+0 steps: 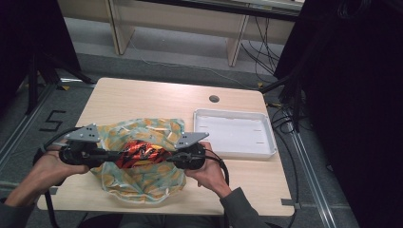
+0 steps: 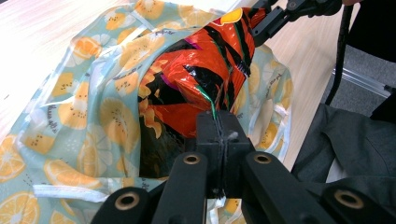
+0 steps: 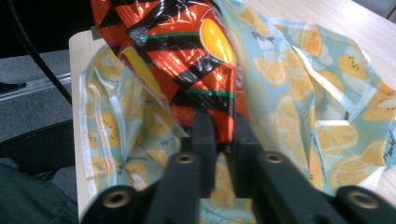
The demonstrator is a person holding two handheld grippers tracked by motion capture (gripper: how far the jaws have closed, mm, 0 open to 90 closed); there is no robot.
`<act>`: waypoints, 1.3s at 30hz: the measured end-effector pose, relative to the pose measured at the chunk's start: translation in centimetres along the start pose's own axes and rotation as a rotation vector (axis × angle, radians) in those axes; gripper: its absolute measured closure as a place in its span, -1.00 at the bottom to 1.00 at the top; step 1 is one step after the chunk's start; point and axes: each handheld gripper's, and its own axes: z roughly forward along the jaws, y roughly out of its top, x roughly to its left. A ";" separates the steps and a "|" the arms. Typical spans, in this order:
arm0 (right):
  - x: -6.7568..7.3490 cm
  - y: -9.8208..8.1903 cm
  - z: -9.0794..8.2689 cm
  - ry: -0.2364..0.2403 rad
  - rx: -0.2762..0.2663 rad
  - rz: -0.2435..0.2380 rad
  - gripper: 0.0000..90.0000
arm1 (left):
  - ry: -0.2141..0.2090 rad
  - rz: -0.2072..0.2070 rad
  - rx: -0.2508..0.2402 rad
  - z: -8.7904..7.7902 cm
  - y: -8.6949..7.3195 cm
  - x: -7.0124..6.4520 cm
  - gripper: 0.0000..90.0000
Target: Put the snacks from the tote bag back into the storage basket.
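A shiny red, black and orange snack bag [image 1: 140, 153] hangs level between my two grippers, just above a crumpled light-blue plastic bag [image 1: 142, 183] printed with orange slices. My left gripper [image 1: 116, 154] is shut on the snack bag's left end; in the left gripper view its jaws [image 2: 219, 135] pinch the foil edge of the snack bag [image 2: 205, 70]. My right gripper [image 1: 168, 156] is shut on the other end; the right gripper view has its jaws [image 3: 224, 135] pressed on the snack bag [image 3: 187, 51]. The printed bag [image 3: 317, 93] lies spread underneath.
A white shallow tray [image 1: 233, 133] lies on the wooden table [image 1: 142, 95] to the right of my right hand. A round cable hole [image 1: 214, 99] sits near the table's far edge. Cables and dark stands surround the table on the floor.
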 end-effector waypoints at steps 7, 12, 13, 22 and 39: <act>0.1 0.6 -0.7 -0.008 -0.014 -0.018 0.98 | -0.011 -0.021 -0.016 -0.3 -0.1 0.1 0.93; 0.2 1.0 -1.1 0.001 -0.012 -0.016 1.00 | -0.007 -0.029 -0.017 -0.4 -0.3 0.4 0.86; 0.3 1.0 -1.1 -0.005 -0.006 -0.012 1.00 | -0.005 -0.029 -0.014 -0.4 -0.4 0.5 0.81; 0.1 1.7 -1.3 -0.015 0.001 -0.007 1.00 | 0.037 -0.057 -0.026 -1.4 -1.2 0.1 -0.04; -0.8 6.2 -1.6 0.066 -0.049 0.051 1.00 | 0.214 -0.155 0.008 1.4 -8.2 0.0 -0.46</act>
